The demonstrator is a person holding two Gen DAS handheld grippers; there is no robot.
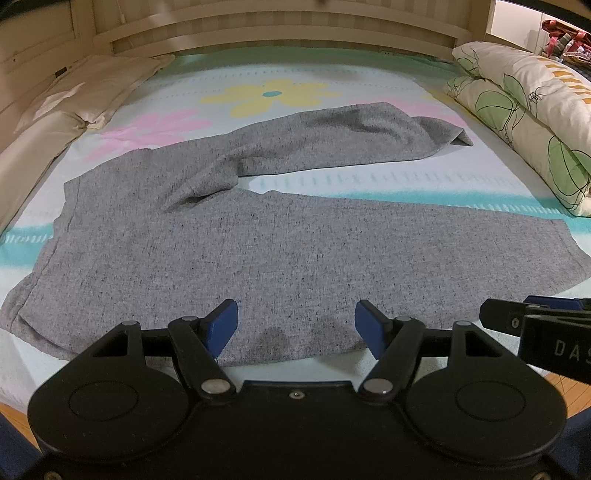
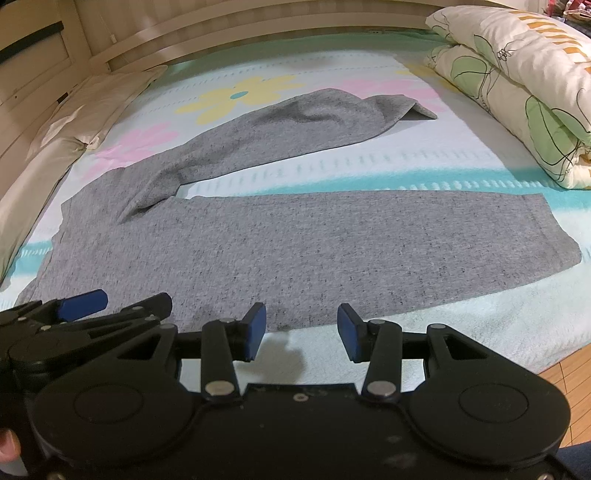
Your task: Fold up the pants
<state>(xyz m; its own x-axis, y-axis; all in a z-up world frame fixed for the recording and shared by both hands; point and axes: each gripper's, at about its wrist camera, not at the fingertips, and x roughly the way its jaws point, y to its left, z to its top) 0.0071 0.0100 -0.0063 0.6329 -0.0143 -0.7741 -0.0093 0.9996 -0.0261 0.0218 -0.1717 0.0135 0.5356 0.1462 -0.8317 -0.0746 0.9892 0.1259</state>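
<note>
Grey speckled pants (image 1: 229,254) (image 2: 258,240) lie spread on the bed, waistband to the left. The near leg lies flat toward the right. The far leg angles off to the back right, its hem turned under. My left gripper (image 1: 296,325) hovers open over the near edge of the pants, nothing between its blue pads. My right gripper (image 2: 301,330) is open too, just above the pants' near edge, empty. Each gripper shows at the side of the other's view: the right gripper (image 1: 532,310), the left gripper (image 2: 110,301).
A bedsheet (image 1: 332,77) with yellow and pink flowers and teal stripes covers the bed. A folded floral quilt (image 1: 524,110) (image 2: 517,81) is stacked at the right. Cream pillows (image 1: 85,88) lie along the left. A slatted headboard (image 1: 258,33) runs behind. Wooden floor (image 2: 569,387) shows at the lower right.
</note>
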